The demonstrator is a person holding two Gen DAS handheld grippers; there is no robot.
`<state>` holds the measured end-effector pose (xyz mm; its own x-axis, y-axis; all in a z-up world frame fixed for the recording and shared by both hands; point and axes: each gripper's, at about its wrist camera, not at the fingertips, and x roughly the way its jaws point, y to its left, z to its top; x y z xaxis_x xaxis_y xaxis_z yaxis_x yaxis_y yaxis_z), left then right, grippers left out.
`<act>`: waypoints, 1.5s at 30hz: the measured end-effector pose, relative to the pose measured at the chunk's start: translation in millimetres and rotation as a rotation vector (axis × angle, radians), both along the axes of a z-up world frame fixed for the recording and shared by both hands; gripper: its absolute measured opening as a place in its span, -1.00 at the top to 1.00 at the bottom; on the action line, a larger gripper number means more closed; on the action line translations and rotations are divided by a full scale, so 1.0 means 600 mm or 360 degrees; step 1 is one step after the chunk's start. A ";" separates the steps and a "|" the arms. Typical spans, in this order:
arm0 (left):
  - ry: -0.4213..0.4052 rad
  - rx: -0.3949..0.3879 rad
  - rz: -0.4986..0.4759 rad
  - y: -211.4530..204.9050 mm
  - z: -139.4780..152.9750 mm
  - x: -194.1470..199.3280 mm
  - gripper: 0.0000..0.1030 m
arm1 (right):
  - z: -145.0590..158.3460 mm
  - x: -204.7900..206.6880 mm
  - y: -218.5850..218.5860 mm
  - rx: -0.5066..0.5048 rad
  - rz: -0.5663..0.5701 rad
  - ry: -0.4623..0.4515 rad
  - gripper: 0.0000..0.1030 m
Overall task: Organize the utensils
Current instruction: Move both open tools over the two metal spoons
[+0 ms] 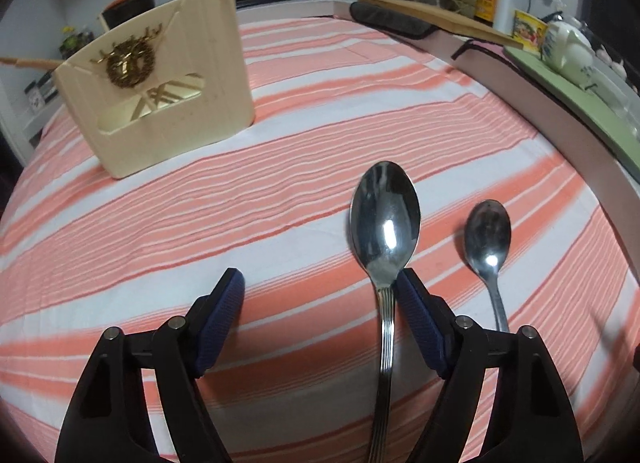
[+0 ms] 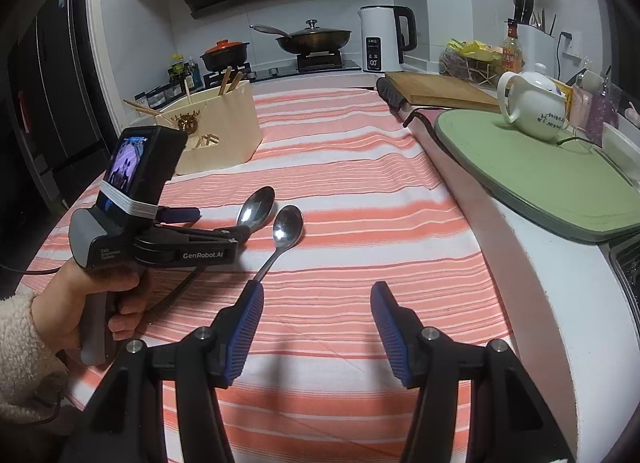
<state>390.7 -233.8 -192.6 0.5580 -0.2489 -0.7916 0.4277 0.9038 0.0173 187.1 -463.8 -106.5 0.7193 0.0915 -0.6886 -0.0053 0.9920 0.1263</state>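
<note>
Striped orange-and-white cloth (image 1: 168, 247) covers the counter we are working on, and both spoons lie on it side by side, bowls pointing away from us.

Nearest, our left gripper (image 1: 320, 283) stands wide open around the handle of the large spoon (image 1: 385, 219); the handle runs close along the inner face of its right finger, with a broad gap on the other side. We judge the step in hand is picking up this spoon. To do it well we should shift a little rightward so the handle sits midway between the fingers, come down low to the cloth, and close on the narrow neck without snagging the fabric. Our right gripper (image 2: 318, 295) is open too and holds nothing; the small spoon (image 2: 286, 225) has its handle end at the tip of its left finger, so we should keep it clear of that.

Farther off stands the cream utensil holder (image 1: 160, 79), with chopsticks (image 2: 230, 81) rising from it, which is likely where the spoons belong.

Both spoon handles are cut off low in the left view. We cannot see into the holder, so its compartments and free room are unknown.
</note>
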 end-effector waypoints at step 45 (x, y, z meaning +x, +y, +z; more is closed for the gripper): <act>0.0160 0.0066 0.0064 0.130 -0.006 -0.046 -0.97 | -0.082 0.131 0.052 -0.0081 -0.0070 0.0361 -0.06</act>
